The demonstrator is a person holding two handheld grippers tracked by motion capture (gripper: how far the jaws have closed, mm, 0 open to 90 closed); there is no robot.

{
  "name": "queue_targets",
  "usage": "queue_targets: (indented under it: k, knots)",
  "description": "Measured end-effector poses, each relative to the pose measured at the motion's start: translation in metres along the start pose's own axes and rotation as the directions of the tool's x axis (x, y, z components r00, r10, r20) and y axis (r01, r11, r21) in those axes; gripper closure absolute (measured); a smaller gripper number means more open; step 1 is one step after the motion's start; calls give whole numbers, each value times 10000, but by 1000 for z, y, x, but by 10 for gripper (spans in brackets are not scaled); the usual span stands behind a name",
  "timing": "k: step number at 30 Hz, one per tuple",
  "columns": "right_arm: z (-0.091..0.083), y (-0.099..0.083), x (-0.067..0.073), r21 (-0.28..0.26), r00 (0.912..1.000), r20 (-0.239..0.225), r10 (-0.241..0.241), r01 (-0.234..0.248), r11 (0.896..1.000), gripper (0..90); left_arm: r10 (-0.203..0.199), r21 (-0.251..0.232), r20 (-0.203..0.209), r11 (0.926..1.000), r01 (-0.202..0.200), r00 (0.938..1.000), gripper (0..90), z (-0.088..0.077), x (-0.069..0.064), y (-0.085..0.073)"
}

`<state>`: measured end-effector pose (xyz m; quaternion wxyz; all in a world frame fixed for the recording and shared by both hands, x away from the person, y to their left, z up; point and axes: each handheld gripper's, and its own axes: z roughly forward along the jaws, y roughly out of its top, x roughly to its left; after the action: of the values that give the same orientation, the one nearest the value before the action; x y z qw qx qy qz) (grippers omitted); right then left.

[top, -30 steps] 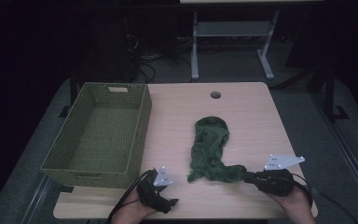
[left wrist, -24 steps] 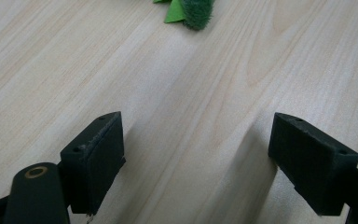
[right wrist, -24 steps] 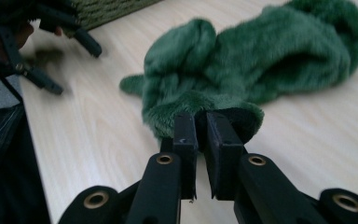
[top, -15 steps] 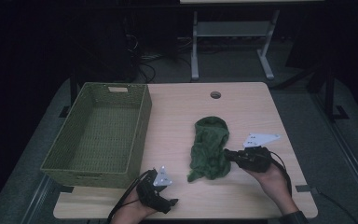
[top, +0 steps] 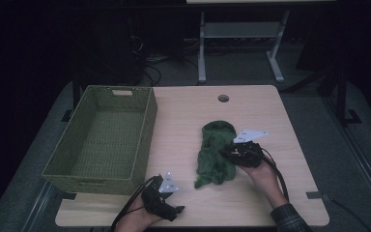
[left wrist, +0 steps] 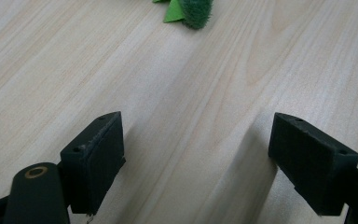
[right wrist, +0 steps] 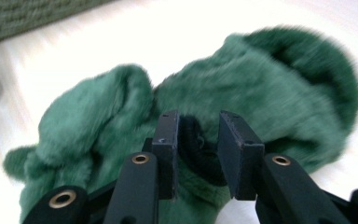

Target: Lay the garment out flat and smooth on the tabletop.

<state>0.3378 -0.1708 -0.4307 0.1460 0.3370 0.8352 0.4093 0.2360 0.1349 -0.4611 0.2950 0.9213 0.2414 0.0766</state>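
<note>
A fuzzy green cloth (top: 215,152) lies bunched at the middle right of the wooden table (top: 188,111). My right gripper (top: 227,153) sits at its right edge, pointing left into it. In the right gripper view the cloth (right wrist: 261,93) lies under my right gripper (right wrist: 198,126). The jaws have just been opening, and a dark hem of the cloth lies loosely in the gap between them. My left gripper (top: 174,210) rests near the table's front edge, open with nothing in it. In its own view my left gripper (left wrist: 196,140) spans bare wood, with the cloth's tip (left wrist: 193,9) far ahead.
A green woven basket (top: 145,140) stands on the left half of the table, with nothing inside. A round cable hole (top: 223,98) sits near the far edge. A metal stand (top: 203,53) is on the floor beyond the table.
The right gripper has moved left and away from the front edge, drawing the cloth's right tail in against its body, and its jaws have parted. The left gripper has stayed put.
</note>
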Motion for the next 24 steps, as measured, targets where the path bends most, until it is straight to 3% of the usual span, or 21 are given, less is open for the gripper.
queue_targets:
  k: [5,14,19,24]
  knots:
    - [-15,2,-7,-312,9999,35,96,-95,9995,660,-46,-24,12,10000,46,10000,176,0,0,0]
    - [-37,-12,-21,-501,9978,185,631,-621,9968,597,-102,-61,29,9999,102,9999,176,1,-1,1]
    - [-42,-16,-30,-628,9959,186,883,-870,9942,583,-176,36,41,9998,176,9998,183,1,0,3]
    - [-42,-14,-34,-580,9955,218,923,-909,9942,581,-502,-451,358,9976,518,9981,254,-4,1,10]
